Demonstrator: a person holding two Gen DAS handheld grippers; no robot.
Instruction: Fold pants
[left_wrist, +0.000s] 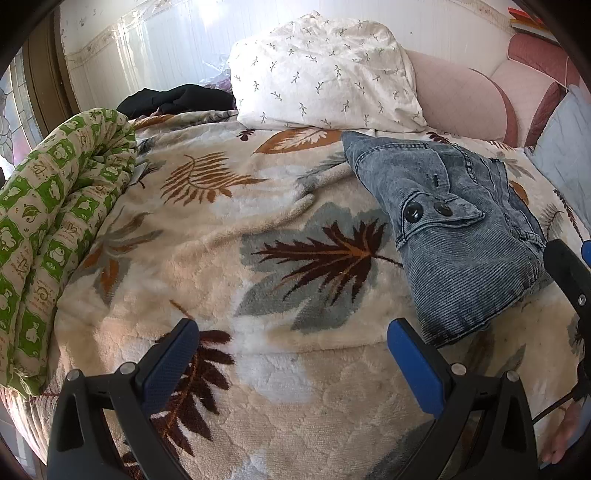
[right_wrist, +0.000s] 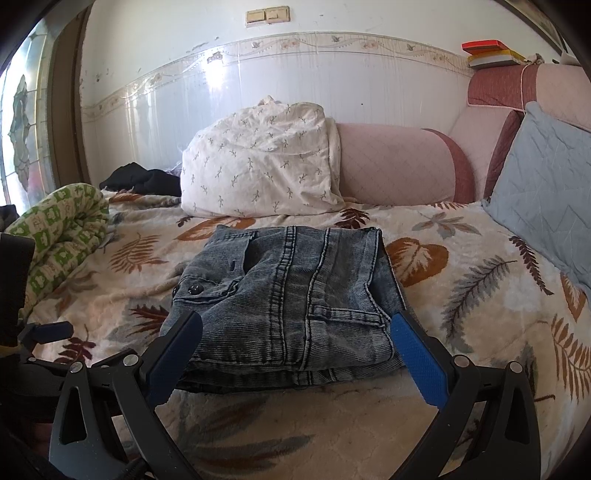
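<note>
rolled green quilt (left_wrist: 55, 229) at far left on the bed's leaf-print blanket (left_wrist: 229, 206). left gripper (left_wrist: 291, 345) spread wide over bare blanket, gripping nothing. white pillow (left_wrist: 321, 70) behind. folded grey-blue pants (right_wrist: 291, 295) lying flat mid-bed, just ahead of the right gripper (right_wrist: 295, 339), also wide, empty. blue cushion (right_wrist: 546, 192) at far right.
</note>
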